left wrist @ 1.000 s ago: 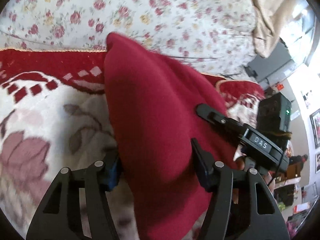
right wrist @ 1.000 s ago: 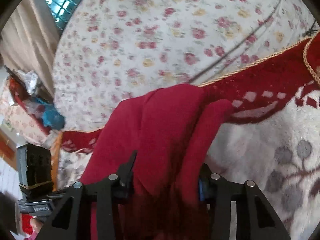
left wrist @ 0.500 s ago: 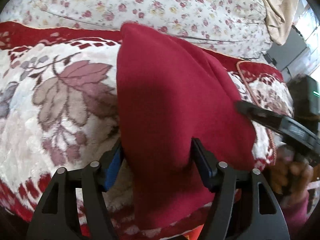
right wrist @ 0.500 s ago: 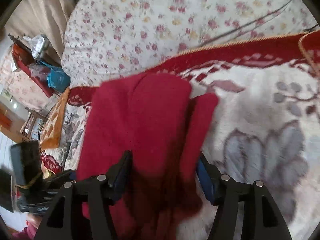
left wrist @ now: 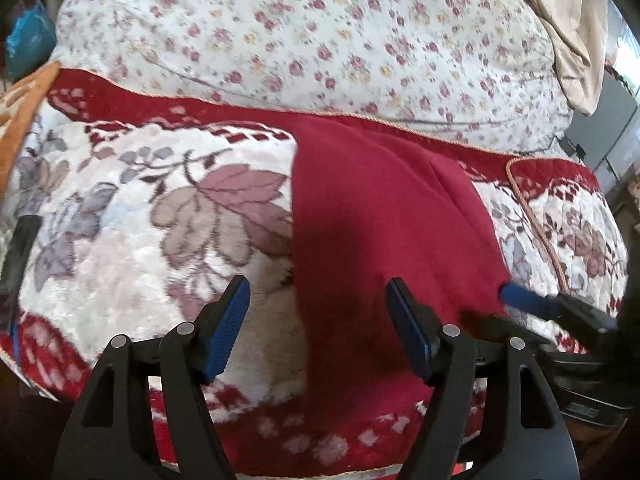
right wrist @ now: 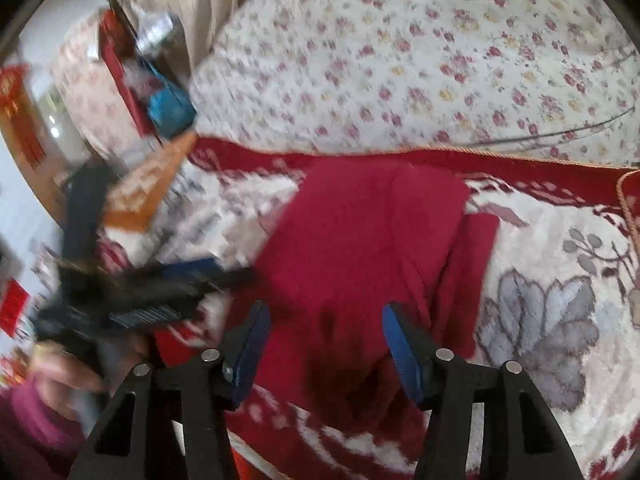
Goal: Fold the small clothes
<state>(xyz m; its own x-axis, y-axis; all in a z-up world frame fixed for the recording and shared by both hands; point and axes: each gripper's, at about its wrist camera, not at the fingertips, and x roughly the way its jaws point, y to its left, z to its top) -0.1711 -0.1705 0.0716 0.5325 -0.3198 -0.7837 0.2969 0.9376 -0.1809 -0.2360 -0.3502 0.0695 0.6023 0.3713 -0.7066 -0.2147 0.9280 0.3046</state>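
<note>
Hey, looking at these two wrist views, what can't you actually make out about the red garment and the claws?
- Red garment: near edge hidden behind the left claw; garment type unclear, left wrist view.
- Left claw in the right wrist view: motion-blurred.
- Garment's fold layers: dark shadow near the right claw.

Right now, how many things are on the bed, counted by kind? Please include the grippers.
Red garment: 1
Red-and-white floral blanket: 1
Floral sheet: 1
Grippers, left gripper and right gripper, both open: 2
Total: 5
</note>
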